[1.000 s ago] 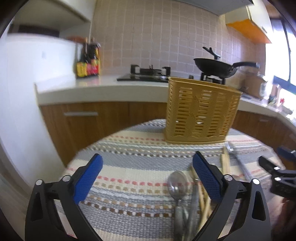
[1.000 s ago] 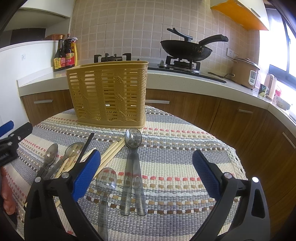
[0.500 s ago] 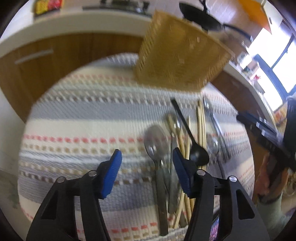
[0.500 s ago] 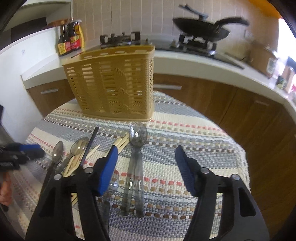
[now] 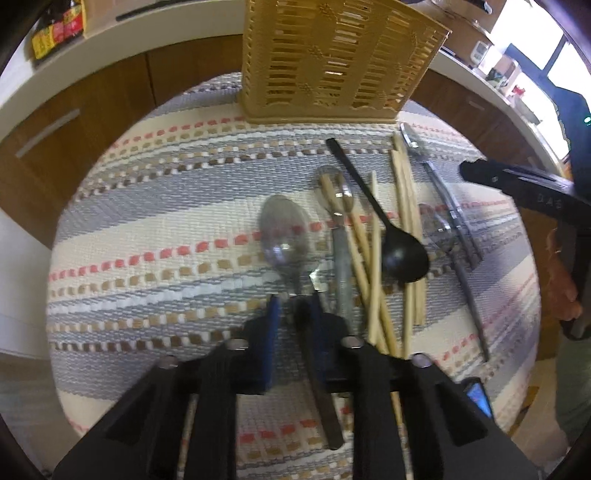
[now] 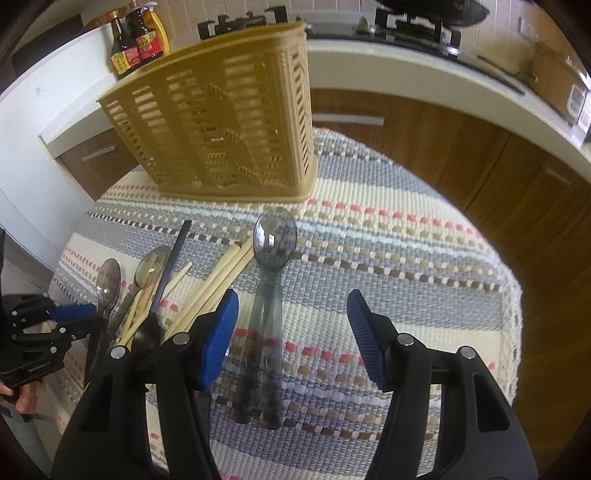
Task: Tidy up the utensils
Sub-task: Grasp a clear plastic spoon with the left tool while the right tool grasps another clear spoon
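A yellow slotted basket (image 5: pixel 332 62) (image 6: pixel 221 129) stands at the back of the round table with its striped cloth (image 6: pixel 388 258). In front of it lie metal spoons, a black spoon (image 5: pixel 404 256), wooden chopsticks (image 5: pixel 373 266) and grey see-through spoons (image 6: pixel 275 240). My left gripper (image 5: pixel 295 302) (image 6: pixel 74 314) points down at the leftmost metal spoon (image 5: pixel 284 229); its jaws are closing, with that spoon's handle between the blue pads. My right gripper (image 6: pixel 291 317) hovers half open over the grey spoons' handles, which lie near its left pad without touching it.
A white kitchen counter with wooden cabinets curves behind the table. Sauce bottles (image 6: pixel 136 40) and a gas stove (image 6: pixel 406 26) stand on it. A person's hand (image 5: pixel 561 280) holds the right gripper at the table's right edge. The cloth's right half (image 6: pixel 424 229) is bare.
Both grippers have tipped down toward the table. The left one sank onto the leftmost metal spoon and its jaws went from wide to nearly closed. The right jaws narrowed to about half.
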